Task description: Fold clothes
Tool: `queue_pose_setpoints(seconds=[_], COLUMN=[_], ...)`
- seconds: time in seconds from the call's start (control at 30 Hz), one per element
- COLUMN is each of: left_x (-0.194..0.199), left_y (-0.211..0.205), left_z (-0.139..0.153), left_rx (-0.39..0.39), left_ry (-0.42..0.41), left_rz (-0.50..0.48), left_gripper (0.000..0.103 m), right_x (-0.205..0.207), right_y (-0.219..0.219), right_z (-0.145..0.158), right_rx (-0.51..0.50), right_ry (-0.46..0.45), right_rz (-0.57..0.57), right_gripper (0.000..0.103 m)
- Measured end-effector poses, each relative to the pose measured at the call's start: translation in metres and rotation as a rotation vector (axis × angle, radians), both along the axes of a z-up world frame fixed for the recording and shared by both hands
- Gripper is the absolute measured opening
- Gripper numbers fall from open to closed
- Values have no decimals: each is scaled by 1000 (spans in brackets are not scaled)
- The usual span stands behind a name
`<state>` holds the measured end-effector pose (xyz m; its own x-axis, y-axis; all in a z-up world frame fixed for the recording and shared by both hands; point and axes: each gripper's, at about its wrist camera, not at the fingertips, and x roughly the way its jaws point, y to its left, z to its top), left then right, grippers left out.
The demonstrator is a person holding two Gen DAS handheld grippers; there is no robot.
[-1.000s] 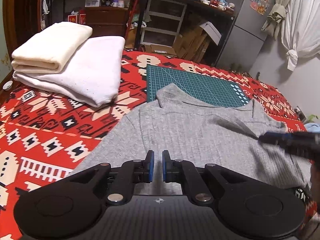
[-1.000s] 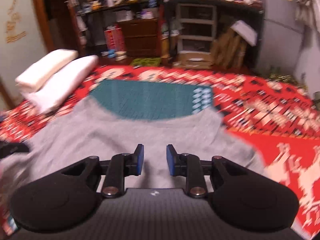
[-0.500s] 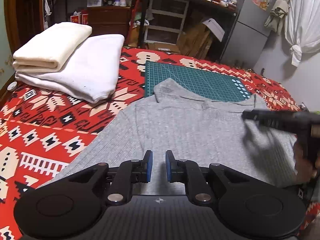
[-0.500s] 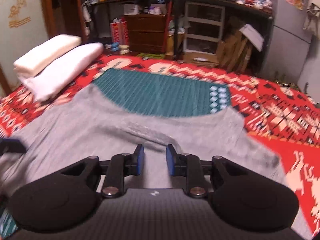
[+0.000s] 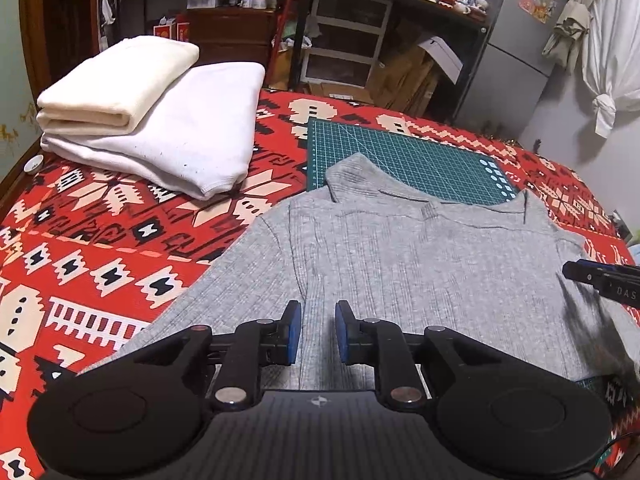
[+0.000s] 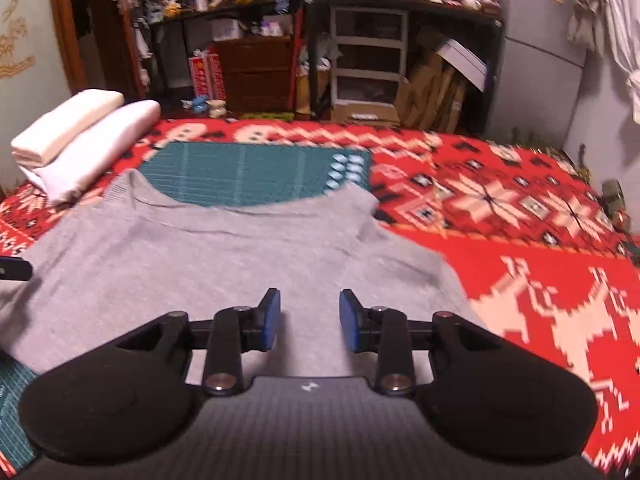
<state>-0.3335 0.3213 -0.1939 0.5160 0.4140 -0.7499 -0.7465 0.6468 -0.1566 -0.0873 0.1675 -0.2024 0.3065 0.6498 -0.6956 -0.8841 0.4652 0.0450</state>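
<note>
Grey knit on a red patterned spread

The ribbed grey sweater point(image 5: 420, 264) lies on a red bedspread point(image 5: 100, 248) with cream and black geometric motifs; the green cutting mat point(image 5: 400, 160) has a pale grid; the folded blankets point(image 5: 160, 120) are white and cream; the gripper pads point(image 5: 294, 332) are blue.

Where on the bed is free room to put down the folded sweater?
The red blanket right of the sweater lies bare and wide. A second free strip runs between the sweater and the towels. The far left corner is crowded by those towels, and the green mat is half covered by the sweater's collar.
</note>
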Motion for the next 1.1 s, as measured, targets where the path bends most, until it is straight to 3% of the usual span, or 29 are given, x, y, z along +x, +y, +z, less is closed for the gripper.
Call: queue_pose_setpoints(seconds=[0.27, 0.4, 0.63, 0.8, 0.87, 1.1], left_x=[-1, 11, 38, 56, 57, 47], left_y=[10, 29, 51, 63, 62, 45], left_z=[7, 10, -2, -14, -15, 4], left_rx=[57, 89, 103, 111, 123, 254], left_ry=[4, -6, 26, 62, 63, 54], left_rz=[7, -15, -64, -84, -86, -69], left_gripper=[18, 17, 17, 12, 3, 2], right_x=[44, 46, 53, 54, 55, 58], right_y=[7, -1, -20, -30, -31, -28], right_z=[-13, -3, -3, -6, -6, -6], right_rx=[-5, 50, 41, 37, 35, 30], right_ry=[34, 18, 14, 19, 15, -6], right_rz=[-150, -165, -210, -235, -245, -246], right_gripper=[30, 30, 30, 30, 30, 30])
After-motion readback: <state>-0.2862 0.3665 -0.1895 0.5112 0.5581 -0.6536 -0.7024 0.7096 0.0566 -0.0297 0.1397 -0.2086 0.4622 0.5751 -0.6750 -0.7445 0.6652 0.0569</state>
